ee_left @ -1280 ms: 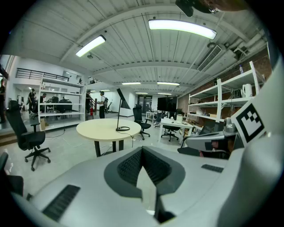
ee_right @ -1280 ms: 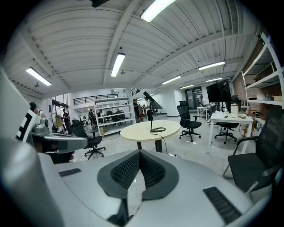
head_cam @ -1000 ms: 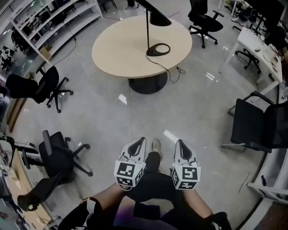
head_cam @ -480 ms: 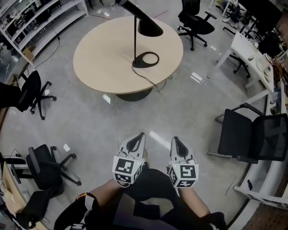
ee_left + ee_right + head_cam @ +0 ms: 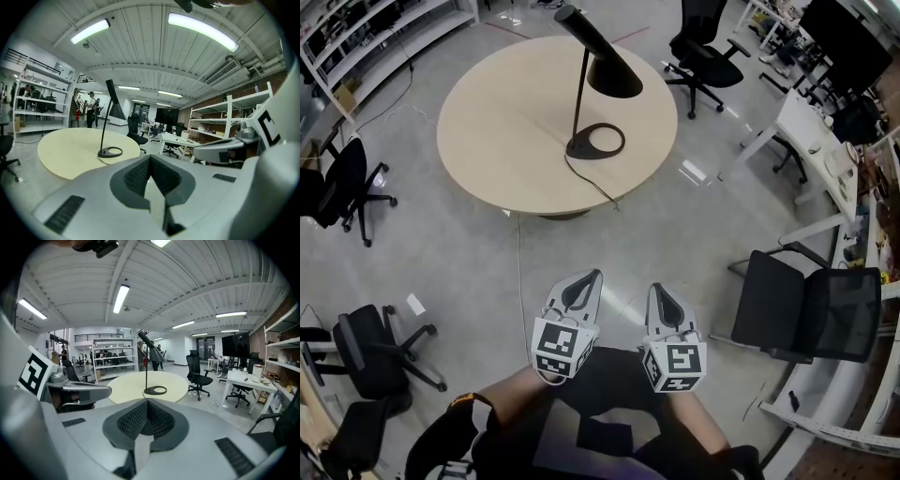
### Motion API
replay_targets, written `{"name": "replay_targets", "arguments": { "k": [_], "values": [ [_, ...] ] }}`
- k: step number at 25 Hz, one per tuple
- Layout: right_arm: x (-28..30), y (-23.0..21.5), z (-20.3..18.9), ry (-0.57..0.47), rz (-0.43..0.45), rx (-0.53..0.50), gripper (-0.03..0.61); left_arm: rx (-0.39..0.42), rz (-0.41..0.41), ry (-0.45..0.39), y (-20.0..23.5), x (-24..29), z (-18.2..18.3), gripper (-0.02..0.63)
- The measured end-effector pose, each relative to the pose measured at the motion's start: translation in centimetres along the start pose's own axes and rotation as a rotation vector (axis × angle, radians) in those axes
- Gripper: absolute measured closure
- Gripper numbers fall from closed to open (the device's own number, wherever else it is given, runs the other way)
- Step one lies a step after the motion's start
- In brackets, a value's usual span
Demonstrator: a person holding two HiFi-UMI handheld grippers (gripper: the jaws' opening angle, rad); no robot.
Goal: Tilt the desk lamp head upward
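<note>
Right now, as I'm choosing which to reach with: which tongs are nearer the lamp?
Left, slightly. The left tongs sit almost straight before the lamp; the right tongs are offset to its right. Both are well short of the table.

A glossy grey concrete floor (image 5: 675, 244) fills the head view; a round beige table (image 5: 506, 141) sits at upper centre; black swivel chairs stand at the left edge (image 5: 347, 178), lower left (image 5: 366, 342) and top (image 5: 698, 42); white shelving (image 5: 384, 28) runs along the upper left; a white desk (image 5: 811, 141) occupies the upper right; overhead in the left gripper view, a ribbed white ceiling (image 5: 154, 47) carries lit strip lights (image 5: 201, 30).
</note>
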State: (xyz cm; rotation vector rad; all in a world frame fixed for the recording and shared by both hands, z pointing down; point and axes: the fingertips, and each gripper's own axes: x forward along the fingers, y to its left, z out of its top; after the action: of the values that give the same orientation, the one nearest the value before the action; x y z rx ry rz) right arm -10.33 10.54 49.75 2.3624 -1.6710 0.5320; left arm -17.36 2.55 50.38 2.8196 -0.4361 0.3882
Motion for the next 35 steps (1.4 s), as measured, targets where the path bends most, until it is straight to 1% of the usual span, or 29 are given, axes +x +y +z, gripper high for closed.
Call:
{"name": "replay_targets", "arguments": {
  "k": [3,5,10,15,21,26,31,35],
  "values": [
    [1.1,-0.7,0.7,-0.008,0.015,-0.006,0.563,-0.004,0.022,0.0,0.6,0.8,0.3,0.569],
    [2.0,-1.9,0.9,-0.012,0.036,-0.008,0.563,-0.006,0.048,0.002,0.6,2.0,0.3,0.568],
    [5.4,-5.3,1.2,-0.015,0.121,-0.003,0.563,-0.006,0.144,0.004,1.0,5.3,0.9,0.568],
    [8.8,-9.1,3.3,-0.039,0.211,-0.025,0.563,-0.01,0.236,-0.011,0.7,9.4,2.7,0.569],
    [12.3,-14.1,4.6,-0.038,0.315,-0.035,0.563,-0.019,0.298,-0.01,-0.9,15.6,4.1,0.569],
    [14.9,-17.3,5.1,-0.037,0.373,-0.039,0.563,-0.029,0.369,0.008,-1.2,18.3,4.1,0.568],
    [17.8,-18.3,6.1,-0.034,0.415,-0.024,0.563,-0.029,0.431,0.017,0.1,19.6,4.8,0.569],
    [20.8,-17.7,7.0,-0.024,0.436,-0.044,0.563,-0.046,0.443,0.025,2.5,21.0,5.0,0.568]
  ]
}}
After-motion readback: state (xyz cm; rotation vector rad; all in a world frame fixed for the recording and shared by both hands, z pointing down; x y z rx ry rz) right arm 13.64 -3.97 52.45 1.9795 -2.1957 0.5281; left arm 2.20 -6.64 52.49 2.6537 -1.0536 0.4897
